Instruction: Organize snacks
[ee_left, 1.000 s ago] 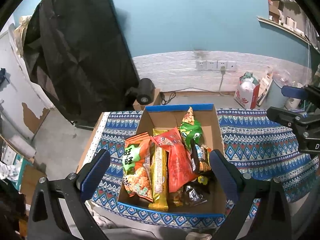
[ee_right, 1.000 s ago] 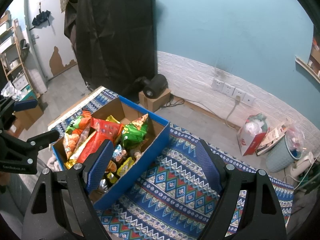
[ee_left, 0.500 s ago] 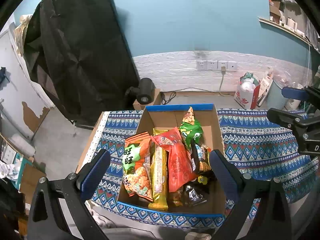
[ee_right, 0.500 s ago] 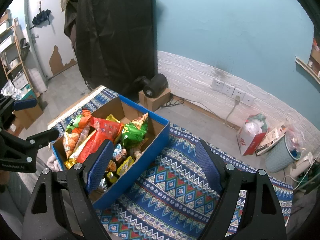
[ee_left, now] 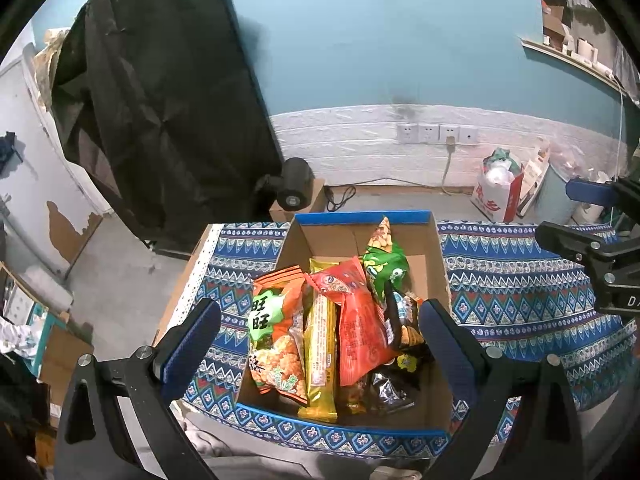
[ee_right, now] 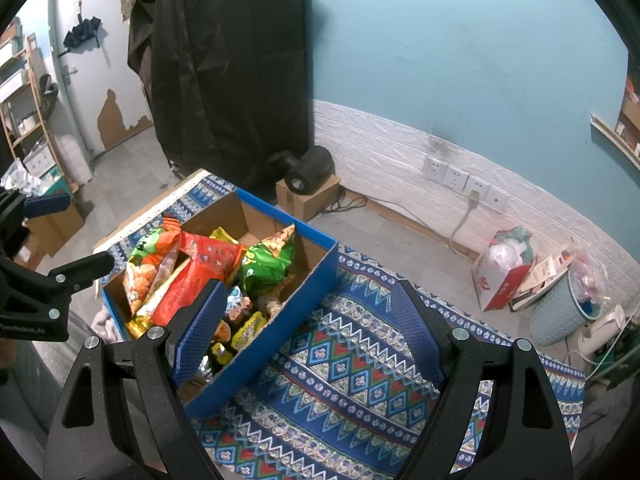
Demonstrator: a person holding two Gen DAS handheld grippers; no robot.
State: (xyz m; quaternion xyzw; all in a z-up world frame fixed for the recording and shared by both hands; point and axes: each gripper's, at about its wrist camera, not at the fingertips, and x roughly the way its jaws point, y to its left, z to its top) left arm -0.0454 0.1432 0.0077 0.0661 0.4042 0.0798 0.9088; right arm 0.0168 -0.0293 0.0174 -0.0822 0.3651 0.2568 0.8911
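Bench (ee_right: 360, 392) is covered with a blue patterned woven cloth with zigzag and diamond bands; it sits in a room with teal upper walls, white embossed panelling (ee_left: 360, 148) below and a row of white wall sockets (ee_left: 438, 133) with one plug in. Grey floor past the far edge – a black draped cover (ee_left: 160, 100) stands at left, a small black cylindrical device on a cardboard box (ee_right: 308, 194) beside it, a red-and-white bag (ee_right: 502, 276) and a pale blue woven bin (ee_right: 560, 312) at right. The open cardboard box with blue outer sides (ee_left: 434, 256) sits on the left part of the bench, packed with snacks: an orange-green rice-cracker bag (ee_left: 276, 332), a long yellow wrapped bar (ee_left: 320, 344), a red foil bag (ee_left: 360, 328), a green chip bag (ee_left: 384, 268) leaning on end toward the back, and small dark packets (ee_left: 390, 392) in the near right corner. Left tongs (ee_left: 318, 344) hover above the box, blue pads spread wide, gripping nothing. Right tongs (ee_right: 308, 340) likewise wide apart and empty – left pad over the box's near end, right pad over bare cloth.
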